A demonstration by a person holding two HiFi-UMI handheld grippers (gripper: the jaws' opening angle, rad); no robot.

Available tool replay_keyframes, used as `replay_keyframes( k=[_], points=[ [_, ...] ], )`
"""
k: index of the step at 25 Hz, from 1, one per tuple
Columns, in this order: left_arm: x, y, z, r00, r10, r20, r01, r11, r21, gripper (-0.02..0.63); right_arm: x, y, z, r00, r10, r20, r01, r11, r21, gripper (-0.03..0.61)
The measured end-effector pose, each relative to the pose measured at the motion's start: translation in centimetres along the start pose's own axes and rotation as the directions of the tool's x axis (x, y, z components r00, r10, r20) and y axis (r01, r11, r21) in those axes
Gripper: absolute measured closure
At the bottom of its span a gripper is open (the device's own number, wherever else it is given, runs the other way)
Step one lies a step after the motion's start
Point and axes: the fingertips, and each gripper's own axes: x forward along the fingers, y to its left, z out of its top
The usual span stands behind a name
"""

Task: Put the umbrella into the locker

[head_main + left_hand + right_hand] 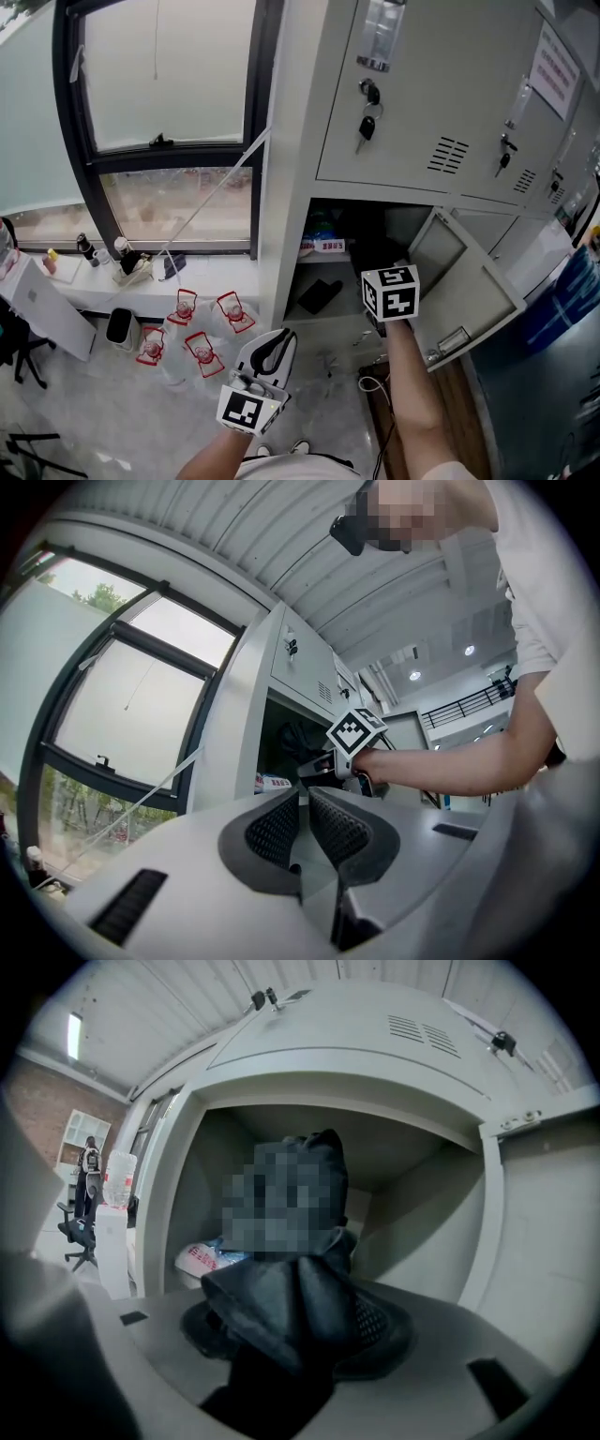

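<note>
Fingers (270, 353) on left gripper (283, 336) pinched together, empty, head view has it low beside the locker (412, 112), left gripper view agrees, right gripper view shows right gripper (295, 1324) clamped on dark umbrella (281, 1302) at the open locker's mouth

From the head we look steeply down on the locker (412, 234) and the window (169, 75) beside it. In the left gripper view we face the same locker from farther back; in the right gripper view we peer closely into it.
</note>
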Motion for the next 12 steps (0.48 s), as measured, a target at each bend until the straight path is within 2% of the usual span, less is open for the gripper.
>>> replay_keyframes(
  k=[7,12],
  points=[
    [0.3,-0.5,0.0,1.0,-0.01,0.0,0.01,1.0,-0.007,0.565,3.0,-0.4,-0.8,0.997,-0.013,-0.07,0.009,0.999,-0.052,0.337],
    [0.6,-0.6,-0.6,1.0,-0.01,-0.021,0.01,1.0,-0.012,0.565,5.1,-1.2,0.1,0.995,-0.033,-0.095,0.031,0.999,-0.022,0.337]
  ],
)
